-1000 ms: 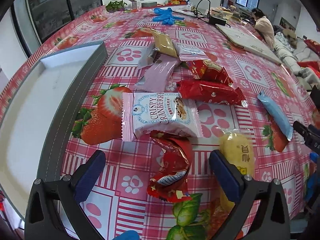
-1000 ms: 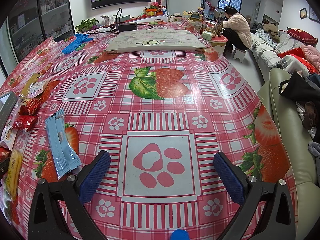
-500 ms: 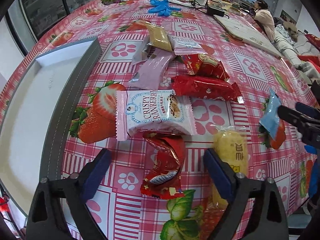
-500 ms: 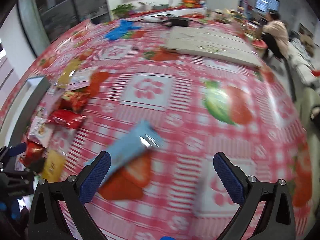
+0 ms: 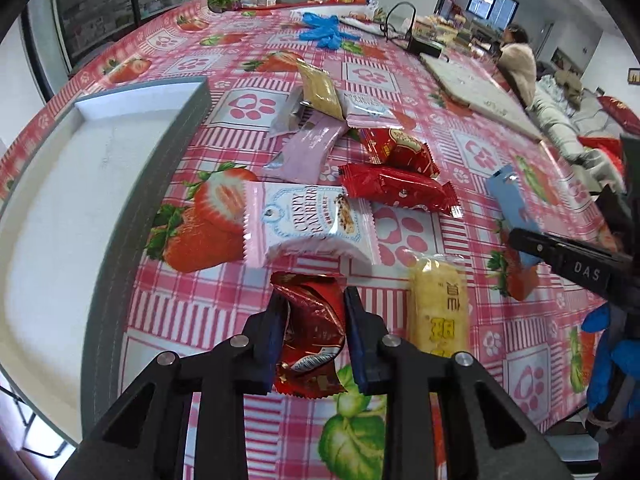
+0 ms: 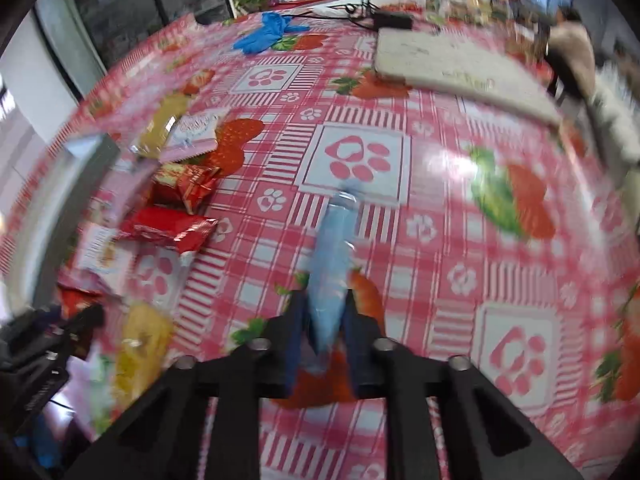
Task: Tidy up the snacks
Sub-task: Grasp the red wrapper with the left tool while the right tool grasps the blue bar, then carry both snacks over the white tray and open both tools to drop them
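My left gripper [image 5: 314, 330] is shut on a crumpled red snack packet [image 5: 310, 336] on the strawberry tablecloth. My right gripper [image 6: 326, 322] is shut on a light blue snack bar [image 6: 332, 264], which also shows in the left wrist view [image 5: 514, 210], lifted at the right. Loose snacks lie ahead of the left gripper: a pink cranberry pack [image 5: 308, 222], a yellow pack [image 5: 438, 308], two red packs [image 5: 396, 188], a mauve bar [image 5: 308, 148], a tan pack [image 5: 320, 90]. A grey-rimmed white tray [image 5: 152, 176] lies to the left.
Blue gloves [image 5: 324, 32] and a flat white board [image 6: 452, 64] lie at the far side of the table. A person sits beyond the table's right end [image 5: 518, 60]. The table edge and a sofa are at the right.
Both grippers were open a second ago. The left one moved forward and shut on the red packet. The right one swung left and shut on the blue bar, lifting it.
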